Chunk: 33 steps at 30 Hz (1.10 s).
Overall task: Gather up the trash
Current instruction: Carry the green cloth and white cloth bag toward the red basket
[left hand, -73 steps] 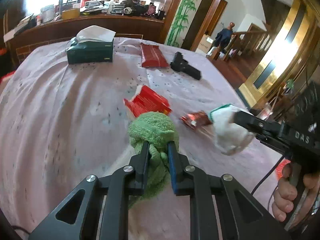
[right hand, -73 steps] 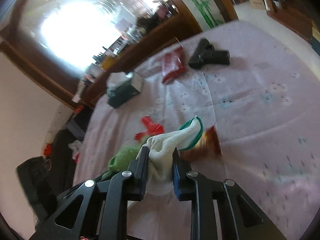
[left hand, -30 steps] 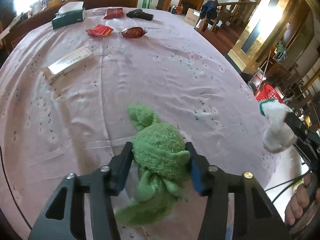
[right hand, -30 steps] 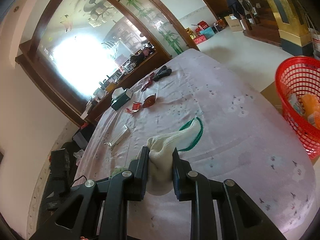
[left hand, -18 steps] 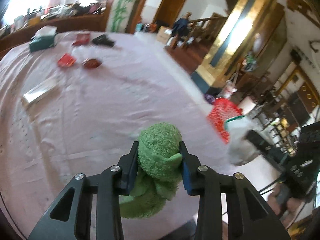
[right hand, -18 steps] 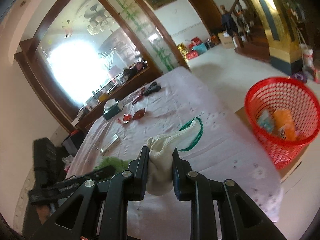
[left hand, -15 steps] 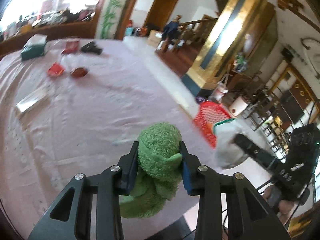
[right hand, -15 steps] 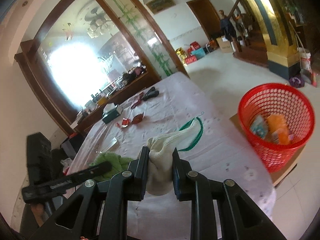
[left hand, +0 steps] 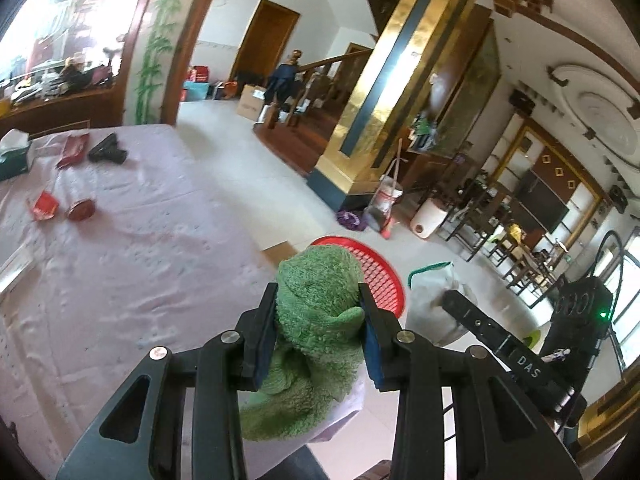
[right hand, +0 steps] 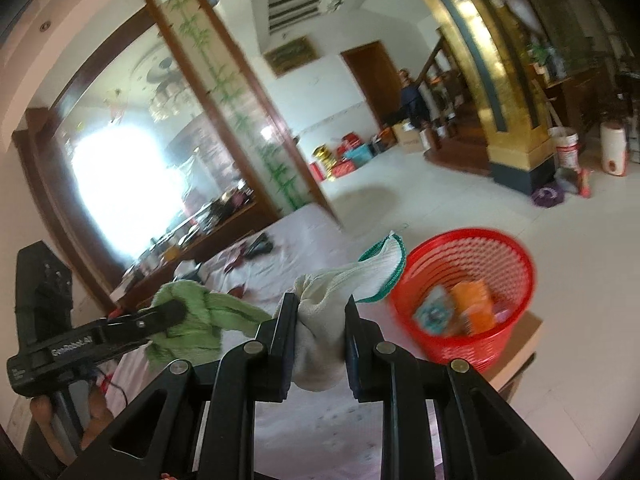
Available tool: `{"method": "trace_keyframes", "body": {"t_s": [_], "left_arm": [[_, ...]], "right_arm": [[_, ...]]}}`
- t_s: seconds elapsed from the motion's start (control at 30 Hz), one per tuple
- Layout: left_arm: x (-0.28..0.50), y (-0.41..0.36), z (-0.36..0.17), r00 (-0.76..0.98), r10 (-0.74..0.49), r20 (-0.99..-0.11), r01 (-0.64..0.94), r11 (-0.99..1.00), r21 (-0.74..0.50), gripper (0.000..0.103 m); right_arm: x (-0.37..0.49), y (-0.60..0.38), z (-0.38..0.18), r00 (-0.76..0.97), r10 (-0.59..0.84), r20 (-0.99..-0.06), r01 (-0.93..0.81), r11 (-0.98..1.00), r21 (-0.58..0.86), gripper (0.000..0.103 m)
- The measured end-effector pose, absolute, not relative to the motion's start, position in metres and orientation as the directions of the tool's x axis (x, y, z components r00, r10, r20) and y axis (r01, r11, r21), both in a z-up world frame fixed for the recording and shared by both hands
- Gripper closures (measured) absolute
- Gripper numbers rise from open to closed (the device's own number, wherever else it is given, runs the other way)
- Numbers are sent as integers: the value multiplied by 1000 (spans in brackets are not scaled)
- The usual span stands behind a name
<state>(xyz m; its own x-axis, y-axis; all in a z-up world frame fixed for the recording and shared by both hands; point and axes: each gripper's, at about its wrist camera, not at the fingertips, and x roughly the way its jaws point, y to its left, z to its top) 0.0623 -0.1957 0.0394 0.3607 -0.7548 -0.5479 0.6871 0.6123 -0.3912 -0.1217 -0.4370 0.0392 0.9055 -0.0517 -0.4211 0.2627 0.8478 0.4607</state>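
Note:
My left gripper [left hand: 318,330] is shut on a crumpled green towel [left hand: 316,308], held in the air past the table's edge. My right gripper [right hand: 318,330] is shut on a white cloth with a green rim [right hand: 340,280]. That cloth also shows in the left wrist view [left hand: 430,292], to the right of the towel. A red mesh basket [right hand: 464,292] stands on the floor beside the table, with orange and blue wrappers inside. In the left wrist view the basket [left hand: 380,272] sits just behind the towel.
The table has a pink cloth [left hand: 120,248]. On it lie red wrappers [left hand: 44,206], a red packet [left hand: 74,148], a black toy gun [left hand: 108,152] and a green tissue box [left hand: 14,156]. A gold pillar [left hand: 384,92] and buckets [left hand: 386,196] stand on the tiled floor beyond.
Both grippers have swung right, away from the table and towards the red basket, still holding their cloths. The basket is now larger and closer in both views.

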Motion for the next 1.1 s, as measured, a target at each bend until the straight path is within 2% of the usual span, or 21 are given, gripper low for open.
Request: {"method": "trace_keyframes", "body": {"t_s": [0.27, 1.1], "left_arm": [[57, -228, 53, 326, -792, -516, 727, 559, -399, 68], [88, -312, 21, 228, -783, -579, 743, 524, -416, 67]], "right_arm": [[-140, -469, 52, 909, -137, -393, 326, 820, 469, 81], [-130, -512, 36, 893, -166, -418, 379, 778, 501, 81]]}}
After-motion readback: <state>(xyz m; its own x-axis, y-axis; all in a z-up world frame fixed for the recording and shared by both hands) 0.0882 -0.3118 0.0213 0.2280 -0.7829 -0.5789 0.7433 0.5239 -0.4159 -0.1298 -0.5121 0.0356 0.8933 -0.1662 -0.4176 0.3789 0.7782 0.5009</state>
